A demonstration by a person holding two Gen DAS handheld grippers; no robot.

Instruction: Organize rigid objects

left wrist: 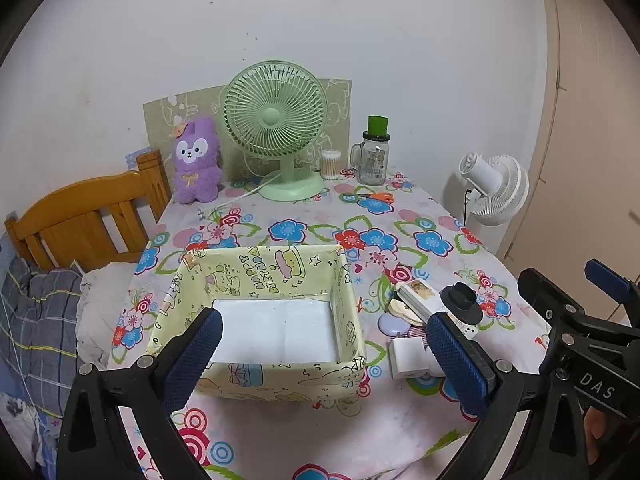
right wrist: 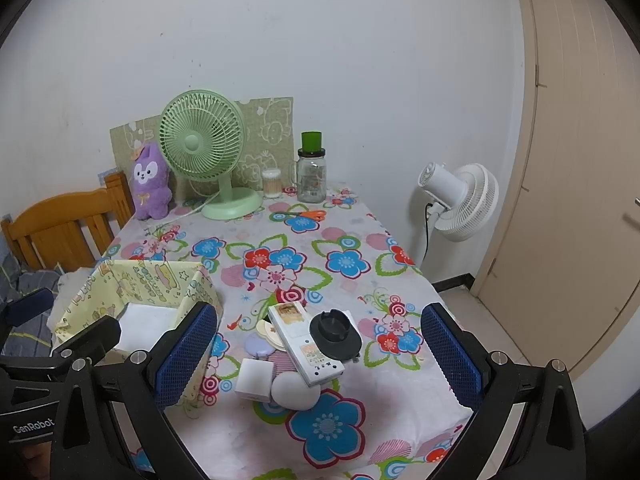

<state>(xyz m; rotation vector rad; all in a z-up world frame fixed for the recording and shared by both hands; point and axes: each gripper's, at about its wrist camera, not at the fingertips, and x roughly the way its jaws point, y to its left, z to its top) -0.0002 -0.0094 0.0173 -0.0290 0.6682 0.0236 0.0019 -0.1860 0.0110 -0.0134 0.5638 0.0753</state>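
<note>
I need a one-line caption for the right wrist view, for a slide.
Open right gripper above a pile of small objects topped by a black round holder, beside a yellow cartoon-print box on the floral tablecloth.

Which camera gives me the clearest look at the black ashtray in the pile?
The right wrist view: the black ashtray sits unobstructed between the open tongs, resting on the long white box. In the left wrist view the ashtray appears smaller and near the right fingertip.

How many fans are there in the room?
2. A green fan stands at the back of the table beside the purple plush toy. A white fan stands on the floor past the table's right edge, near the door.
</note>
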